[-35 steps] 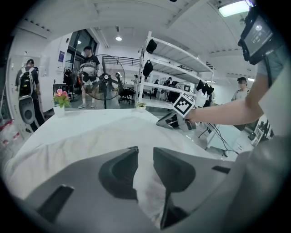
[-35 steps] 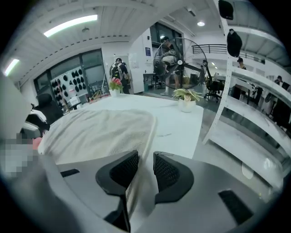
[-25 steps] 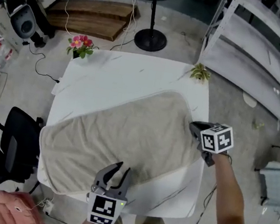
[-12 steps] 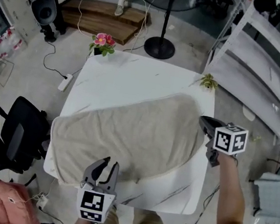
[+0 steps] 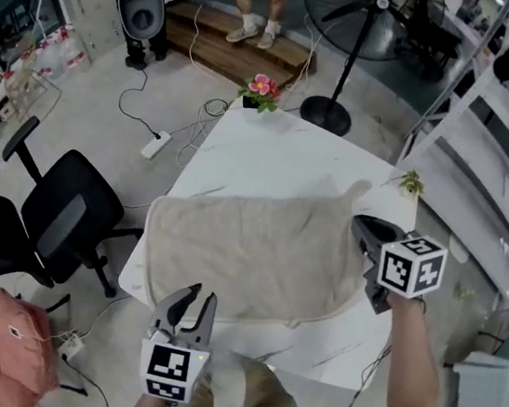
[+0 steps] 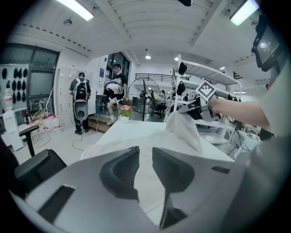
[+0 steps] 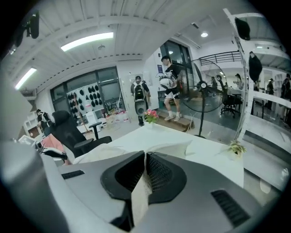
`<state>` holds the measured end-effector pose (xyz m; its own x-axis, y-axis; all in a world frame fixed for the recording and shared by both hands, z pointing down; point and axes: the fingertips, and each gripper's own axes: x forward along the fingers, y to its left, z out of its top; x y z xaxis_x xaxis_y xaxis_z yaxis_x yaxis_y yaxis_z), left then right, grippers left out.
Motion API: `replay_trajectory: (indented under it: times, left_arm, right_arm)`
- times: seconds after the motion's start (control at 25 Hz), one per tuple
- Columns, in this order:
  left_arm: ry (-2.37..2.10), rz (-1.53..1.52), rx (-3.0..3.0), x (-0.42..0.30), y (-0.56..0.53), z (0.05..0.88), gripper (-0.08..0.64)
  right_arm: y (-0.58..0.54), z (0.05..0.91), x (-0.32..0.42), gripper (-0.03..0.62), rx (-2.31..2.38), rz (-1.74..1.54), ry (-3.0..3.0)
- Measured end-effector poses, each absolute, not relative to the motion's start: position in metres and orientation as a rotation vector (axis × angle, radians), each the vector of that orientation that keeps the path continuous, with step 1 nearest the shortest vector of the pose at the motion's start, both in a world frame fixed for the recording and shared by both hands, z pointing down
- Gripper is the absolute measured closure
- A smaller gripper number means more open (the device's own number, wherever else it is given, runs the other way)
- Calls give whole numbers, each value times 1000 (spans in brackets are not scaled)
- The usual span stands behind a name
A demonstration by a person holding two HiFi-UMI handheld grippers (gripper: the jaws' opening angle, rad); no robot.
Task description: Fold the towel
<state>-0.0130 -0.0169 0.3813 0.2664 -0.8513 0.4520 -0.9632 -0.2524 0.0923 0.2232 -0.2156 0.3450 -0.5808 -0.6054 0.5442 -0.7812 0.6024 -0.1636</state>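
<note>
A white table (image 5: 255,147) stands in the middle of the head view, and the beige towel (image 5: 257,255) lies spread over its lower half, with its left edge hanging a little over the table side. The right gripper (image 5: 365,228) is at the right edge of the towel, and its 2 jaws are closed on the cloth. In the right gripper view a strip of the towel (image 7: 137,196) is pinched between the jaws of this gripper (image 7: 144,157) and hangs down from them. In the left gripper view the same corner of the towel (image 6: 184,129) rises from the table as a small peak up to the right gripper (image 6: 187,107). The left gripper (image 5: 188,294) is at the lower edge of the towel, in the lower middle of the head view. Its jaws stand apart with a clear gap, and in the left gripper view only a pale surface, probably the towel, shows through that gap (image 6: 145,152), with nothing pressed between the pads. A pot with pink flowers (image 5: 260,89) stands at the top corner of the table and a small green plant (image 5: 411,182) at the right corner. A black chair (image 5: 72,219) is on the floor to the left of the table.
</note>
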Motion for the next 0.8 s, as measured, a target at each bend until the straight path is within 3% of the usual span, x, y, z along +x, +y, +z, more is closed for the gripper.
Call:
replay_trajectory:
  times: [0.8]
  left_arm:
    - [-1938,316,1927,-215,84,377,472]
  right_arm:
    - [-160,358,-72,561,814,449,-2465]
